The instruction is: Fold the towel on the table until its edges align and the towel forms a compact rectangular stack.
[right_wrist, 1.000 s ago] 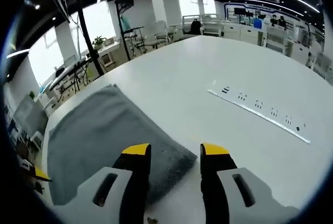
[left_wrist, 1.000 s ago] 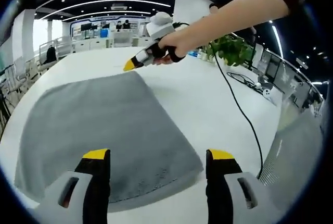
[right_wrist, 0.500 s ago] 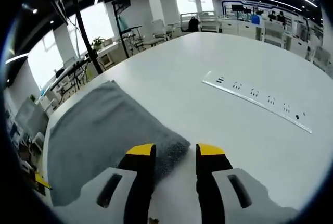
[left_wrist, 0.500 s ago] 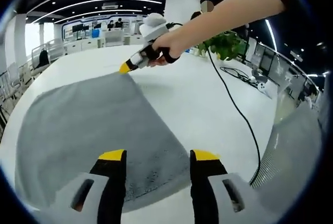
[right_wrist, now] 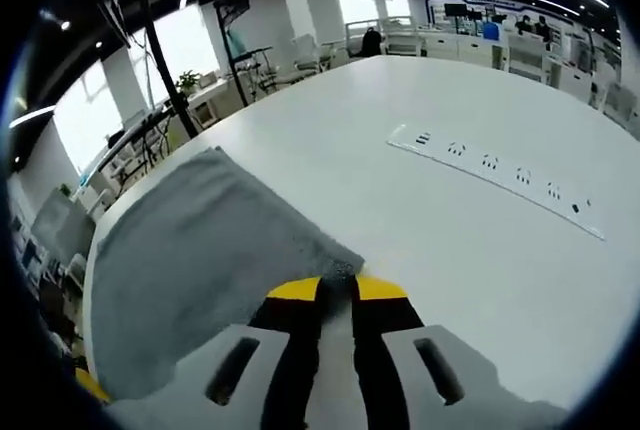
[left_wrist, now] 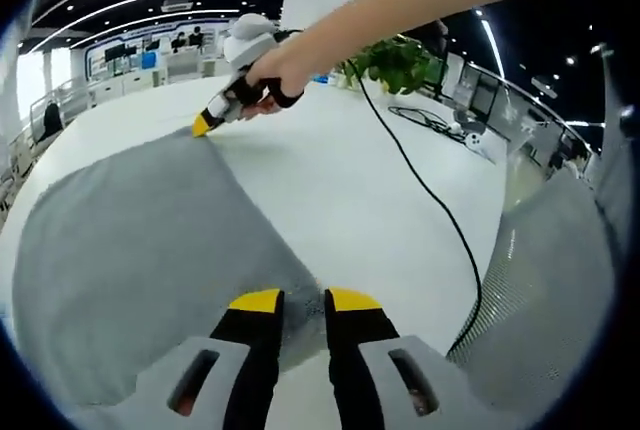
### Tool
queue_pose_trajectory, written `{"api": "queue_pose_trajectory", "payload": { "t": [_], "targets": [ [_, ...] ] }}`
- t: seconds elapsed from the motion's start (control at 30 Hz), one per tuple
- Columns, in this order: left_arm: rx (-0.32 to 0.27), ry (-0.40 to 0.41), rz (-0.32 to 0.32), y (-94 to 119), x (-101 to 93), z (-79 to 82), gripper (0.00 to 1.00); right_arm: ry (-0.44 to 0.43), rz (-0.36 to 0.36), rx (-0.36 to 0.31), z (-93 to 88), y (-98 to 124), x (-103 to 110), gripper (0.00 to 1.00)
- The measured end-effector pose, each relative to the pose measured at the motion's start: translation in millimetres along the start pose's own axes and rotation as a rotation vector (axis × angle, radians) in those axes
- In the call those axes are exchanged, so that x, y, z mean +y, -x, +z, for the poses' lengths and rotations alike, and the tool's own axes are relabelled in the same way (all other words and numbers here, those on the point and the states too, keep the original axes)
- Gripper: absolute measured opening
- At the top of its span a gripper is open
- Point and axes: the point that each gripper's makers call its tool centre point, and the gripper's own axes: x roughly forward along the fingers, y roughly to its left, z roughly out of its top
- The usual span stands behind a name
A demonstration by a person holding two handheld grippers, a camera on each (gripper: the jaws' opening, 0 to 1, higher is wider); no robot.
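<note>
A grey towel [left_wrist: 130, 240] lies spread flat on the white table [left_wrist: 350, 180]. At the bottom of the left gripper view, my left gripper [left_wrist: 303, 298] has its yellow-tipped jaws closed on the towel's near corner. At the towel's far corner, a hand holds my right gripper [left_wrist: 203, 127] with its yellow tip down on the cloth. In the right gripper view, the right gripper [right_wrist: 338, 288] is shut on that corner of the towel [right_wrist: 190, 250], and the cloth bunches slightly between the tips.
A black cable [left_wrist: 430, 195] runs across the table from the right gripper toward the near right edge. A white power strip [right_wrist: 495, 165] is set in the tabletop beyond the towel. A potted plant [left_wrist: 395, 62] stands at the back. Grey mesh fabric [left_wrist: 560, 290] is at the right.
Both grippers went from open to shut, each closing on a towel corner. The left one moved in onto the near corner.
</note>
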Motion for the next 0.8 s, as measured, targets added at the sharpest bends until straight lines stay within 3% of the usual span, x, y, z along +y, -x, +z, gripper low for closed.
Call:
{"api": "queue_pose_trajectory", "payload": {
  "t": [0.1,0.13,0.27,0.4,0.53,0.6,0.8],
  "targets": [
    [0.07,-0.019,-0.01,-7.1,-5.2,-13.9,0.18,0.006,0.007,0.012,-4.2,0.2,-0.6,0.06],
    [0.037,-0.054,0.003,-9.3,-3.6,-7.8,0.17,0.003,0.011,0.006,-3.6,0.5,-0.4,0.06],
    [0.072,-0.122,0.02,-10.8,-2.4,-7.5,0.17,0.007,0.019,-0.007,-2.8,0.0,1.5,0.04],
    [0.111,-0.266,0.043,-12.4,-3.7,-8.4,0.16,0.012,0.023,-0.012,-2.1,-2.1,-0.3,0.02],
    [0.106,-0.244,0.042,-14.1,-3.3,-6.3,0.11,-0.027,0.018,-0.032,-1.2,-1.5,-2.1,0.01],
    [0.108,-0.27,0.057,-13.5,0.4,-3.3,0.06,-0.046,0.017,-0.044,-1.7,-0.3,-3.3,0.01],
    [0.103,-0.246,0.016,-19.4,-7.5,2.4,0.04,-0.017,0.009,-0.041,-3.4,2.8,-15.6,0.01]
  ]
}}
